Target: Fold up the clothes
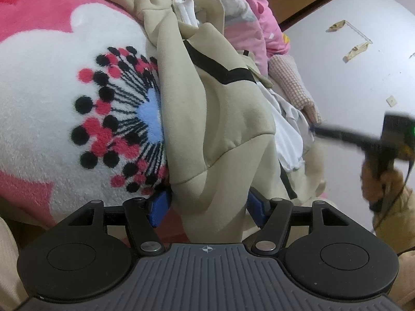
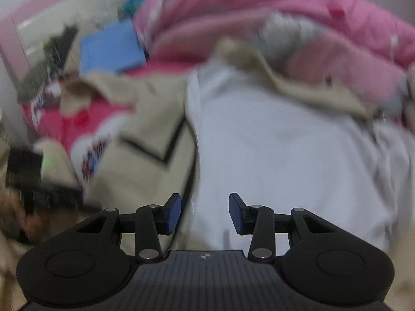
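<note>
My left gripper (image 1: 207,204) is clenched on a bunched fold of the beige jacket (image 1: 215,119), which lies rumpled across the pink blanket (image 1: 39,83) on the bed, white lining (image 2: 272,155) showing to its right. My right gripper (image 2: 205,213) hovers released over that lining. I judge I'm mid-arrangement; next I need a second hold on the right edge.
</note>
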Demonstrator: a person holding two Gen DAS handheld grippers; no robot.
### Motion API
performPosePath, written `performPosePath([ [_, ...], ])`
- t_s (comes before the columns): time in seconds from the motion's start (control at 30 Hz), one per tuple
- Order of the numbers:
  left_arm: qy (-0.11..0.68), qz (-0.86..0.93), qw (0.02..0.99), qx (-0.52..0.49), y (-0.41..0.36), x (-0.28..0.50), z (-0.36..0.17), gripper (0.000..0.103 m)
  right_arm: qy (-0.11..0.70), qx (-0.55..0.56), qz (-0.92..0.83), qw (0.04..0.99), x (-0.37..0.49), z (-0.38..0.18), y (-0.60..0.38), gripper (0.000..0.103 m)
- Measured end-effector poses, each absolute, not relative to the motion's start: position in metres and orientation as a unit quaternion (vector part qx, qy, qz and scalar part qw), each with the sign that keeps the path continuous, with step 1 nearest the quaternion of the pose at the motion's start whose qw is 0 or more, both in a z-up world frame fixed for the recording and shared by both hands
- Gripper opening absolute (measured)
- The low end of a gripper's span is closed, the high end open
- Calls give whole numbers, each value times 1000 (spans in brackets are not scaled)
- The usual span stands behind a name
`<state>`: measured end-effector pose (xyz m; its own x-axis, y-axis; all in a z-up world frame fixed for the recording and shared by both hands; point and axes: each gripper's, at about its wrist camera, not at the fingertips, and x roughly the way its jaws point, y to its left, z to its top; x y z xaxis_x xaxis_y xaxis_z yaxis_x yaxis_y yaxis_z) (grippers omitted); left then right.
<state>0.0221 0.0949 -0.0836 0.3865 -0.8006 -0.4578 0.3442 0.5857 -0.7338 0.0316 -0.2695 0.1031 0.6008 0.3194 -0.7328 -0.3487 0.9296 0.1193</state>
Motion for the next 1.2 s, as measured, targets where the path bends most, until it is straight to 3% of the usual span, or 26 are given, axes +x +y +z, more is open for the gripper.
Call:
performPosePath([
  [0.3, 421, -367, 778, -289, 96, 25, -91, 63, 364, 19, 213, 906, 172, 93, -206, 43],
  [0.57, 426, -379, 769, -290, 95, 30, -96, 63, 322, -151, 223, 908, 233, 50, -116, 42],
  [0.63, 427, -382, 768, -288, 94, 31, -97, 64, 322, -197, 212, 901, 236, 38, -107, 40],
  [0.77, 428, -387, 767, -282, 91, 32, -97, 65, 330, -263, 184, 888, 241, 17, -102, 21],
  [0.87, 428, -389, 766, -279, 89, 32, -97, 66, 325, -225, 171, 903, 238, 24, -122, 10],
  [1.07, 429, -389, 767, -279, 95, 30, -95, 66, 309, 41, 131, 941, 224, 49, -218, 9],
  [1.2, 429, -387, 768, -277, 98, 28, -94, 66, 363, 174, 63, 913, 227, 15, -283, 10],
])
